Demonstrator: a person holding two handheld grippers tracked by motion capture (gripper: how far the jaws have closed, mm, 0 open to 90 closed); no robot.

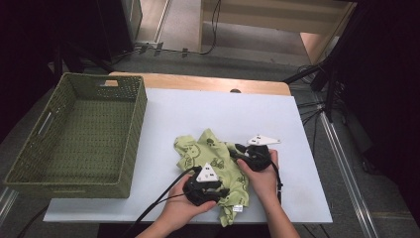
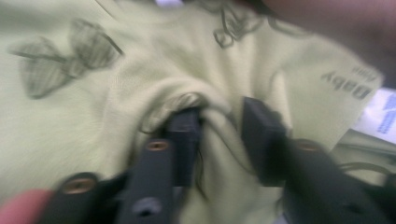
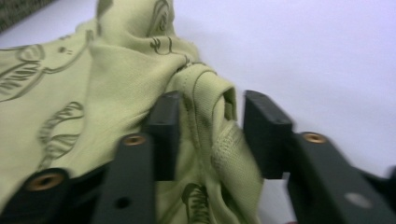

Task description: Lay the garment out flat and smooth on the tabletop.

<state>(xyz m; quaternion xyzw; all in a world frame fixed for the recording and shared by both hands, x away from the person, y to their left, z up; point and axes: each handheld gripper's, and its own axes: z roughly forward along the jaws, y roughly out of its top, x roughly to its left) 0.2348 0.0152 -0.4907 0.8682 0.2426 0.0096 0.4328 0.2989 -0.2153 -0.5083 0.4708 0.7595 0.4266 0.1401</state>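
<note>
- Green printed baby garment (image 1: 213, 166) is lying crumpled on the white table (image 1: 208, 111), toward the near edge. The woven basket (image 1: 74, 131) at the left sits well apart from it with nothing inside.
- Progress-wise I'd call this early days: looks like the cloth is just being gathered or straightened, not folded flat, and nothing has gone toward the basket yet. So pretty much all of the tidy-up is left.
- Left gripper (image 2: 219, 140) sits on the near part of the garment, hand wrapped around it, pointing into the cloth. Jaws are partway apart with a bunched ridge of fabric standing between them; one side touches the fold, the other stands just off it, so not a real pinch.
- Right gripper (image 3: 210, 135) is at the garment's right side, aimed across it toward the left. Same deal: jaws at a middling gap, a stitched hem fold loose between them, not clamped.
- Both forearms come in low from the near edge, hands close together.
</note>
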